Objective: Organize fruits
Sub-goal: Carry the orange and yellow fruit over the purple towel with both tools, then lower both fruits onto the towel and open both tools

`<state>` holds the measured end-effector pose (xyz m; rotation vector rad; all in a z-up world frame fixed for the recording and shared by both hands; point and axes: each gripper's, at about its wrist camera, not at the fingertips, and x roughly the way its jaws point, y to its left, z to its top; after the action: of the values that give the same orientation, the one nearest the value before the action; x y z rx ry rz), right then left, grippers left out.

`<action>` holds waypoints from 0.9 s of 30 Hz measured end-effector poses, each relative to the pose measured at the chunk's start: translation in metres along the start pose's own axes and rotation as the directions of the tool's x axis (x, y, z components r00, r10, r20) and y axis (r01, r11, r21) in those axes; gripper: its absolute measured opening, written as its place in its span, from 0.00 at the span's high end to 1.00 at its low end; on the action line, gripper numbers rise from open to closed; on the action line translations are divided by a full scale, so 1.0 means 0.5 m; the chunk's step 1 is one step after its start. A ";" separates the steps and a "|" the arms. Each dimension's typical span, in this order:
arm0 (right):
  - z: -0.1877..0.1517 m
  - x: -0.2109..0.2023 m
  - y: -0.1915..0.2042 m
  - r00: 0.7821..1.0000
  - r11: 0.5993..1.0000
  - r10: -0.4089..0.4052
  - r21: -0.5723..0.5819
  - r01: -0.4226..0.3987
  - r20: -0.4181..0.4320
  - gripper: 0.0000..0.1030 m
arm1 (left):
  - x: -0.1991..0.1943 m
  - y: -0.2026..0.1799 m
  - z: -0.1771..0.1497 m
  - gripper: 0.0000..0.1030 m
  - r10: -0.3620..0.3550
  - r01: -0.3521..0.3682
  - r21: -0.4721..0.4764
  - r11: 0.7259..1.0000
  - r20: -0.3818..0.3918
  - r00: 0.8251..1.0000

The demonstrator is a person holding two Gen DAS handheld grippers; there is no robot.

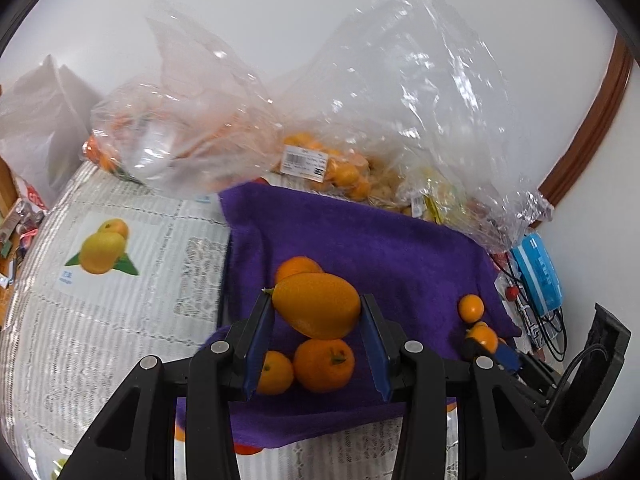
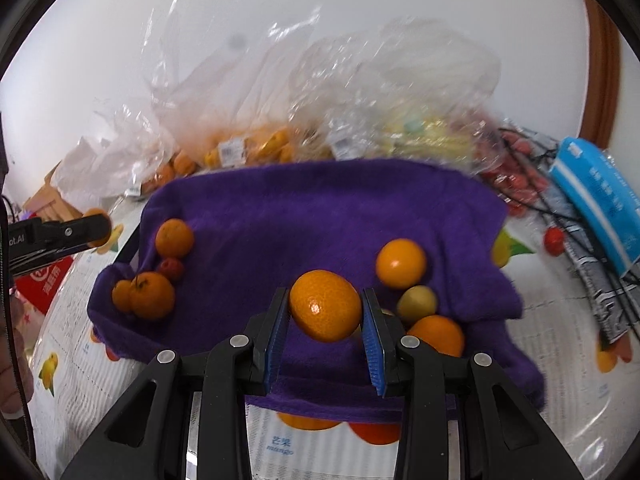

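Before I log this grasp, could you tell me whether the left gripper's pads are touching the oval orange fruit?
Touching: in the left wrist view both blue pads press the sides of the oval orange fruit.

Probably a home: plastic bags of fruit (image 1: 328, 168), a lace tablecloth (image 1: 100, 320), and wooden door trim (image 1: 592, 120).

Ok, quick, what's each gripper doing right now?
Left gripper: closed on an oval orange fruit.
Right gripper: closed on a round orange, above the purple cloth.
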<state>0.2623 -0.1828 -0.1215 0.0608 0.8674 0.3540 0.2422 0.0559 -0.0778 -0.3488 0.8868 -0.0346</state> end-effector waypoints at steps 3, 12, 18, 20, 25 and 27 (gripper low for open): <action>-0.004 0.010 0.002 1.000 1.000 0.008 0.000 -0.008 -0.013 0.66 | 0.017 -0.010 -0.001 0.60 -0.008 0.008 0.010 1.000 -0.012 1.000; -0.010 0.028 0.003 0.998 0.999 0.042 0.000 -0.042 -0.037 0.66 | 0.080 -0.054 -0.006 0.60 -0.025 0.027 0.045 0.999 -0.062 0.998; -0.017 0.030 0.001 0.998 0.999 0.052 -0.003 -0.052 -0.047 0.66 | 0.113 -0.064 -0.017 0.60 -0.010 0.015 0.048 0.999 -0.096 0.995; -0.019 0.027 0.001 0.997 0.999 0.054 -0.003 -0.055 -0.048 0.66 | 0.121 -0.066 -0.019 0.60 -0.003 0.009 0.051 0.999 -0.105 0.994; -0.016 -0.011 -0.005 0.998 0.998 0.059 -0.015 -0.059 0.001 0.66 | 0.140 -0.077 -0.022 0.60 0.011 -0.002 0.071 0.998 -0.125 0.992; -0.014 -0.023 -0.010 0.998 0.998 0.059 -0.010 -0.059 0.017 0.66 | 0.146 -0.084 -0.023 0.60 0.020 -0.009 0.084 0.996 -0.128 0.992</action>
<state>0.2516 -0.1922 -0.1188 0.0809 0.8483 0.4124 0.2843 0.0003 -0.1263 -0.2642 1.0127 -0.0817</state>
